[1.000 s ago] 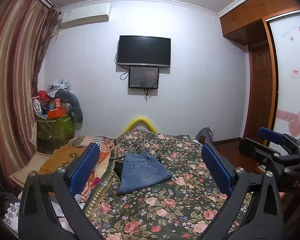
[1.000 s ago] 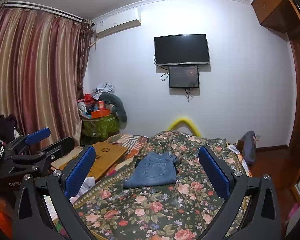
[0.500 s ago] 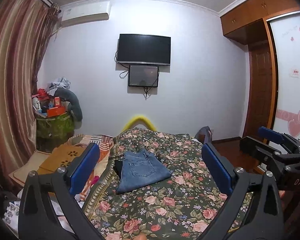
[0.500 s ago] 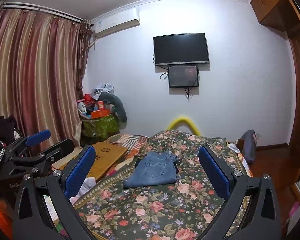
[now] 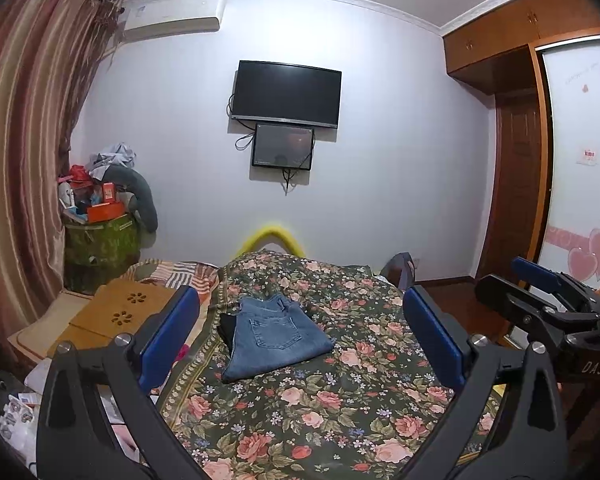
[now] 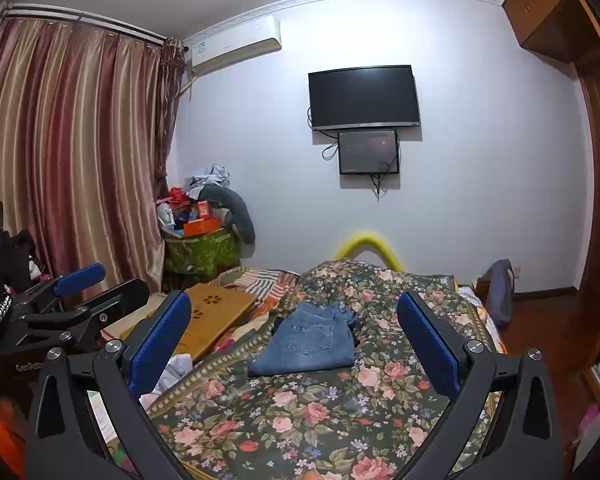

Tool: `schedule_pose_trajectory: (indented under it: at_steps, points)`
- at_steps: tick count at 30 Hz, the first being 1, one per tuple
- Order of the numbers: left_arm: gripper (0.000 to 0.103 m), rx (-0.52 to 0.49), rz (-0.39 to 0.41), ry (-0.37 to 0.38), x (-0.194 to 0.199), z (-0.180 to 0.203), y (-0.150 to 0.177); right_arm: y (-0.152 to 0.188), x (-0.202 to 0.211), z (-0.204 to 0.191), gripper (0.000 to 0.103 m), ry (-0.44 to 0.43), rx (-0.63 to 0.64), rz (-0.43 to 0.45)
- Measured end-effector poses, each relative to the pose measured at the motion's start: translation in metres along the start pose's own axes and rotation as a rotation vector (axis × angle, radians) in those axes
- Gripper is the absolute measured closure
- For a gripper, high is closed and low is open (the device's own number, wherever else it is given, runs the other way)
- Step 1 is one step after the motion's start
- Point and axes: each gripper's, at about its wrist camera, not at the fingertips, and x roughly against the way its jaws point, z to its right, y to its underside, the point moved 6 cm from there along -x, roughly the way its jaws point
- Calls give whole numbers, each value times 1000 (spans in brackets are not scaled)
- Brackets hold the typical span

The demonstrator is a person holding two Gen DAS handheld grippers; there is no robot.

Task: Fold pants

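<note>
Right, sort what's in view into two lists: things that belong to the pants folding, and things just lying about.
Belongs to the job:
jeans, folded on the floral bedspread
left gripper, open
right gripper, open

Lying about:
wooden lap desk
wall TV
green bin of clutter
curtain

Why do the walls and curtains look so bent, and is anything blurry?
Left wrist view: fisheye lens bows the curtain and ceiling edge; folded jeans look sharp. Right wrist view: same bowing on the wardrobe; dim, even room light, faint reflection on the small screen, corners black.
</note>
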Motion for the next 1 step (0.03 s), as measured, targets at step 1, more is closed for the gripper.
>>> schedule_pose_trajectory:
  at_steps: [1]
  points:
    - [0,1,-1,-2,0,-2,0,0,0,0,0,0,1,0]
